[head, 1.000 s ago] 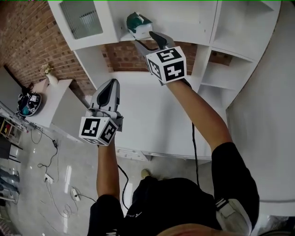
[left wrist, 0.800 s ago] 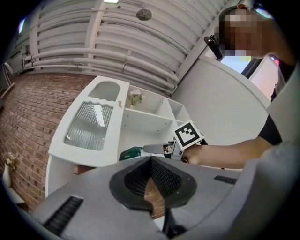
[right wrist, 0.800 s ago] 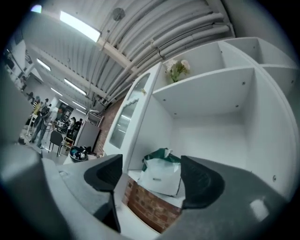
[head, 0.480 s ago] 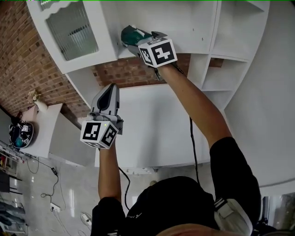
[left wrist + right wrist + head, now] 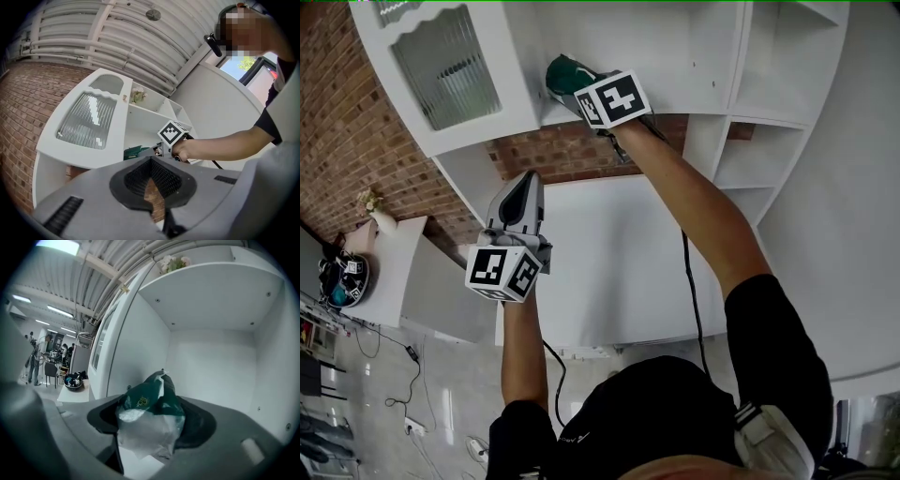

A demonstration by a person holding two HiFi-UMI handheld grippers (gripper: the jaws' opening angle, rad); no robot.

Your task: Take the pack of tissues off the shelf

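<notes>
The pack of tissues (image 5: pixel 149 411) is a soft, pillow-like packet in thin plastic film. Its upper part is dark green with a small yellowish print, and its lower part is clear film through which white tissue shows. The film is wrinkled, and the top end rises in a crumpled point.

The right claw (image 5: pixel 151 427) is clenched on this pack. Its two dark, rough pads press the packet from both sides, and the film bulges between them. The pack is inside the shelf compartment (image 5: pixel 215 362), a box of smooth white painted boards with small screw heads in the walls. In the head view the pack sits at the front edge of that compartment. It cannot be told if its underside touches the board.

The left claw (image 5: pixel 151 176) is pressed closed with nothing in it. Only a thin slit stays between its textured black pads. It is held lower, well apart from the pack, above the plain white bench (image 5: pixel 619 262).

Beside the compartment is a door of ribbed frosted glass (image 5: pixel 450 61) in a white frame with a wavy top. Behind it stands a red brick wall (image 5: pixel 347 122).
</notes>
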